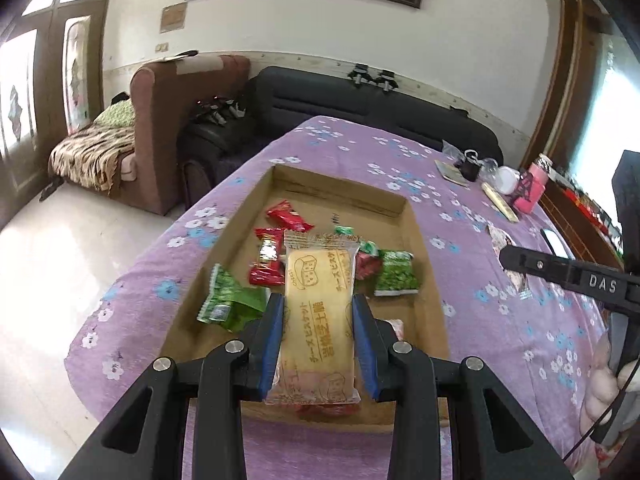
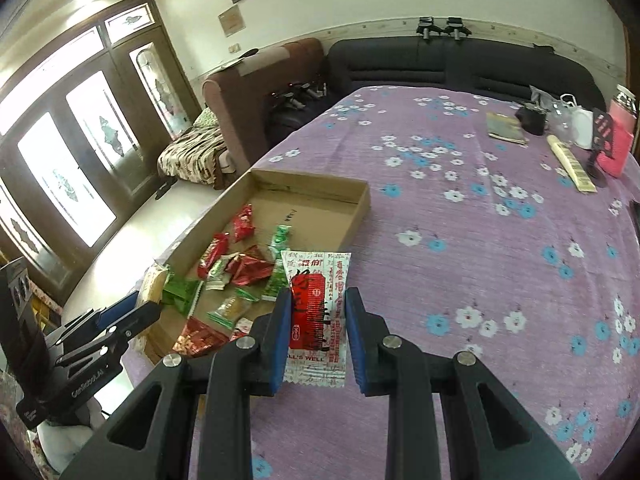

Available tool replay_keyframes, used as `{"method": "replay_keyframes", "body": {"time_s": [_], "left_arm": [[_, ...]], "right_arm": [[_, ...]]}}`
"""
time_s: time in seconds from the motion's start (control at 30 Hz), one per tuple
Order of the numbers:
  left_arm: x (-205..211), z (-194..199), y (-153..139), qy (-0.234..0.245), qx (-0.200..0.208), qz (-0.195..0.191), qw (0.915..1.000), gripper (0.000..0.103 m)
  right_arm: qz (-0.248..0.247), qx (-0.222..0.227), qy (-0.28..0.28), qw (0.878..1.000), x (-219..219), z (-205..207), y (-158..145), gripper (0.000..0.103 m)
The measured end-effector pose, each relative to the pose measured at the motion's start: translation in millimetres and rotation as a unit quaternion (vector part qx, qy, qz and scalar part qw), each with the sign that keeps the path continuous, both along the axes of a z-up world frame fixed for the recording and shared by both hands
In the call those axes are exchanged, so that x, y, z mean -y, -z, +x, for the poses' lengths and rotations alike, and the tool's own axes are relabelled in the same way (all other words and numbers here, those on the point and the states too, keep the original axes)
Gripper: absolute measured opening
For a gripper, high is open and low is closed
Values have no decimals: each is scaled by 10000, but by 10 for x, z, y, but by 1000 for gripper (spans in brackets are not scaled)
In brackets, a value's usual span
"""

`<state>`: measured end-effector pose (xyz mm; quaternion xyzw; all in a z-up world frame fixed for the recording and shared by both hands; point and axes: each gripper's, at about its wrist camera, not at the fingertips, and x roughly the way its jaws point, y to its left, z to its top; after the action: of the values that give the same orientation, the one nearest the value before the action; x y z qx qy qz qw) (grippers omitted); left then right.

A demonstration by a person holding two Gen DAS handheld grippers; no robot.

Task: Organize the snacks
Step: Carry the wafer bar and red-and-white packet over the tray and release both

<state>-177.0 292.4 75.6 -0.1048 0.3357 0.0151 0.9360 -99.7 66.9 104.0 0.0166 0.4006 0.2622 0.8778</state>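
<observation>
- Snacks are going into the shallow brown cardboard tray (image 1: 430, 280) on the purple flowered tablecloth (image 1: 500, 320); small red and green foil packets (image 1: 396, 274) already lie scattered on its floor.
- Left gripper (image 1: 318, 336), lower centre of its own view: blue pads pressed on both long edges of a yellow plastic-wrapped cheese biscuit pack (image 1: 318, 320), held lengthwise, far end out over the tray. Looks like a carry lined up for a drop among the packets.
- Right gripper (image 2: 316, 340), lower centre of its view: jaws narrow, clamped on a white-and-red printed sachet (image 2: 316, 312), gripped by its sides so it hangs flat.
- Sachet sits at the tray's right wall in that view, partly over cloth, so I'd guess it needs to shift left in frame before release.
- Both hands loaded and near each other; left gripper shows at lower left of the right view. Collision risk if both go in together.
</observation>
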Motion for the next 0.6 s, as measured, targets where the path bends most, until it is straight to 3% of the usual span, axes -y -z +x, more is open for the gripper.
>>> {"method": "replay_keyframes", "body": {"time_s": [0.23,0.6], "left_arm": [[-190,186,-45,18,-7,-171,9999,35],[-160,780,-85,282,-219,-5,9994,35]], "right_arm": [[-57,-84,-160,9998,-292,150,32,26],[-153,-297,-165,9993,-674,619,96,26]]}}
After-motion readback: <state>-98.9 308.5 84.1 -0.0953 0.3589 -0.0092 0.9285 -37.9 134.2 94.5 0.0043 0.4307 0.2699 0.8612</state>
